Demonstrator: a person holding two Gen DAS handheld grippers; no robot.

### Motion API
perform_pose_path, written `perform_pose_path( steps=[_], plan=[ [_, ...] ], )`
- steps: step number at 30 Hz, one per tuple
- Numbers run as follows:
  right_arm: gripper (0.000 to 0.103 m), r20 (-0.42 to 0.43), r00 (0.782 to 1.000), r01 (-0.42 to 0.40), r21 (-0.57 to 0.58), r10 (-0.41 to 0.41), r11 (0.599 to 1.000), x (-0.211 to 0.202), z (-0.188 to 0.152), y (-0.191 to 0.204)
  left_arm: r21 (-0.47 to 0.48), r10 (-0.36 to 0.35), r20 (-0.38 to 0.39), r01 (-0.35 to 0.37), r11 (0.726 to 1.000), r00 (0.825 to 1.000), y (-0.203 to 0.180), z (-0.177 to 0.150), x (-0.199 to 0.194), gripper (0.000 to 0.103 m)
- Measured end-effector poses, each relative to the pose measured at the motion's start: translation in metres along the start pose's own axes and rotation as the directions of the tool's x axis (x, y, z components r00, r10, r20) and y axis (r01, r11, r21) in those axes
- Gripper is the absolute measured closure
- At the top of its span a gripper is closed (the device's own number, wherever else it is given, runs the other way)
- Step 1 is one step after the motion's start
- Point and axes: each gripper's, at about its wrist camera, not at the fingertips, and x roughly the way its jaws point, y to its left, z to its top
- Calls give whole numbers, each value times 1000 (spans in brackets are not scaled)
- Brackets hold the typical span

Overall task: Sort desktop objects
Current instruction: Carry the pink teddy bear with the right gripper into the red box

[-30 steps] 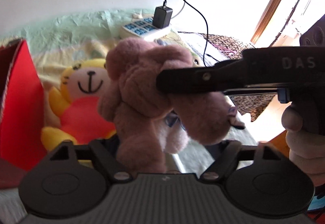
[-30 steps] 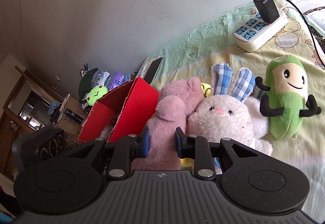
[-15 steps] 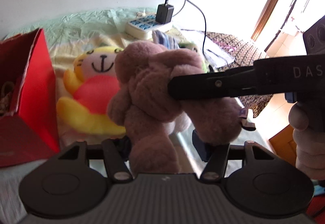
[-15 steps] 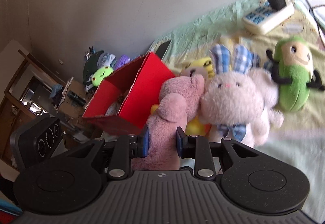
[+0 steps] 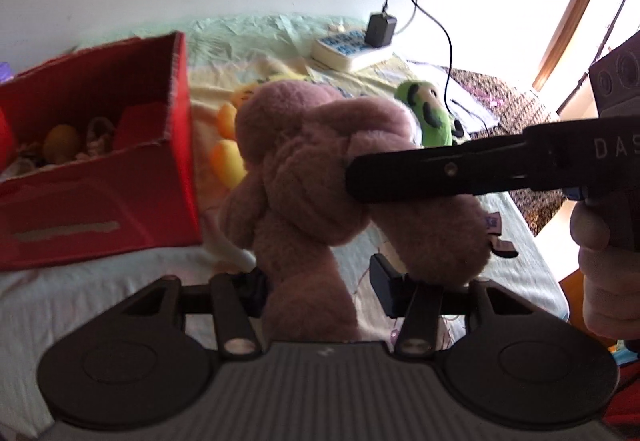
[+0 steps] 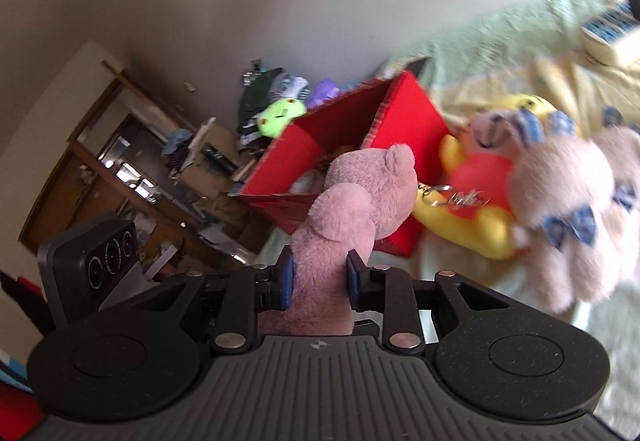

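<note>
A pink plush bear [image 5: 304, 169] hangs in the air, held from two sides. My left gripper [image 5: 320, 289] is shut on one of its legs, the other leg bulging over the right finger. My right gripper [image 6: 320, 283] is shut on the bear's [image 6: 352, 209] body, blue pads pressing both sides. In the left wrist view the right gripper [image 5: 354, 177] reaches in side-on, a hand [image 5: 600, 241] behind it. The open red box [image 5: 100, 181] with small items inside stands just left of the bear; the right wrist view shows the box [image 6: 400, 113] right behind it.
On the pale cloth lie a yellow plush in a red shirt [image 6: 472, 213], a pinkish bunny plush with blue bows [image 6: 560, 193] and a green plush [image 5: 432, 113]. A power strip [image 5: 348, 49] with a black charger sits at the back. A cluttered wooden shelf [image 6: 120, 169] stands beyond the table's edge.
Both grippers carried the pink bear leftward to the red box, which now fills more of both views. The left jaws closed in on the bear's leg. The right grip is unchanged.
</note>
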Motion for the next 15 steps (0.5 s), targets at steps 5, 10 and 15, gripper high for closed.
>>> perform_pose_path(
  steps=[5,10,15],
  plan=[
    [75,39,999,-19,-60,21,998,17,10,27,10,1,67,-2,1000,998,25,6,-27,52],
    [75,69,997,-23,-75,28,997,46,19,55,6,-29,113,29,1000,993,66,10,-52,52],
    [75,108,994,-8,-126,22,992,82,32,85,20,-27,175,24,1000,984,113,18,-75,52]
  ],
)
